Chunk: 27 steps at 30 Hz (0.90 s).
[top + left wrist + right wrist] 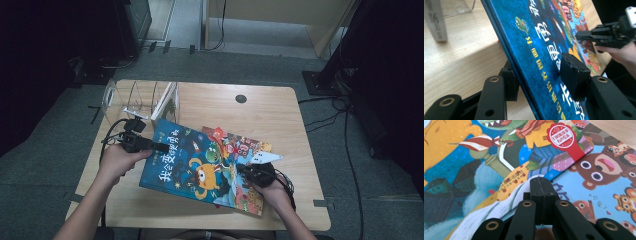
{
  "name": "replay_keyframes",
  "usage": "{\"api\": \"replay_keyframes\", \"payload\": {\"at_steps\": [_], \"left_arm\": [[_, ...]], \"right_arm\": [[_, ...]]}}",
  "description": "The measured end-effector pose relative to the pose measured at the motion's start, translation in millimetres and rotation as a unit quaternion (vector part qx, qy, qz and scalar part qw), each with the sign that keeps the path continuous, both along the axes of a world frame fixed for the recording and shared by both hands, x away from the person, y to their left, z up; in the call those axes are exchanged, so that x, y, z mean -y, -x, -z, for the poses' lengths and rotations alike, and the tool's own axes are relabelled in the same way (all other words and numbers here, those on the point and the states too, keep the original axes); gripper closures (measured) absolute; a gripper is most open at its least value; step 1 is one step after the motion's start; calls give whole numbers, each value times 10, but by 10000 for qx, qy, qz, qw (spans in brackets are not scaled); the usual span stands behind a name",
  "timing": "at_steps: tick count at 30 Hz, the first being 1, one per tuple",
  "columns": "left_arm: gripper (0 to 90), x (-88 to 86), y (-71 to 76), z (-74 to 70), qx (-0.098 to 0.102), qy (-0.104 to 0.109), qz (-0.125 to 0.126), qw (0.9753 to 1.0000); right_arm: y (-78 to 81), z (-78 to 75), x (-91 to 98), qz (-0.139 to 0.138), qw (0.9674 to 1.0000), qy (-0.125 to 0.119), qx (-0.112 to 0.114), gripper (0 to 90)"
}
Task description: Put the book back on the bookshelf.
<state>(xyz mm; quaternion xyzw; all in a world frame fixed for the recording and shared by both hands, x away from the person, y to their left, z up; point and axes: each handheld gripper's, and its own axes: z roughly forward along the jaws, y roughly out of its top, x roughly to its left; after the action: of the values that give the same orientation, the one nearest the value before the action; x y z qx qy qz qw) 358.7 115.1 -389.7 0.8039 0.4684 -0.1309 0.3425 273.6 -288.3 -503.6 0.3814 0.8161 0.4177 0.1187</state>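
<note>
Wooden table [280, 107] on a grey carpeted floor — a picture book being lifted by its edge.

The left tongs [161, 147] are straddling the near-left edge of the blue book [192, 162], one jaw under and one over; whether the pads are pressing yet I cannot tell. The right tongs [248, 172], closed together and empty, are resting on the books near the table's front-right. The blue book is lying tilted over a second book [245, 145] — the clear rack [142, 97] at the back-left corner probably awaits both.
</note>
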Motion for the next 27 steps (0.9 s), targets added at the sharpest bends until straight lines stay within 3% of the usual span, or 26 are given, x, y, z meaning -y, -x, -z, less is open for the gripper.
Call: {"api": "replay_keyframes", "payload": {"at_steps": [4, 7, 10, 13, 17, 20, 24, 27], "left_arm": [[592, 47, -45, -184, -69, 141, 236, 9996], [620, 116, -84, -327, -50, -1, 331, 9994], [644, 151, -137, -433, -138, -31, 418, 9990], [669, 179, -194, -550, -231, -63, 505, 9984], [728, 172, -281, -668, -442, 16, 515, 9977], [754, 176, -338, -732, -615, -77, 505, 9968], [780, 167, -409, -798, -804, -149, 500, 9954], [802, 138, -428, -873, -835, -123, 431, 9955]], "right_arm": [[-29, 9, -53, -23, 10000, -76, -17, 900], [-39, 15, -130, -90, 9999, -59, 46, 894], [-53, -11, -195, -198, 9996, 160, 130, 888], [-73, -15, -246, -183, 9997, 159, 105, 878], [-90, -18, -342, -350, 9991, 181, 131, 829], [-97, -18, -411, -448, 9985, 237, 206, 804], [-107, -21, -455, -580, 9978, 251, 215, 699], [-92, -20, -460, -635, 9968, 368, 329, 671]]}}
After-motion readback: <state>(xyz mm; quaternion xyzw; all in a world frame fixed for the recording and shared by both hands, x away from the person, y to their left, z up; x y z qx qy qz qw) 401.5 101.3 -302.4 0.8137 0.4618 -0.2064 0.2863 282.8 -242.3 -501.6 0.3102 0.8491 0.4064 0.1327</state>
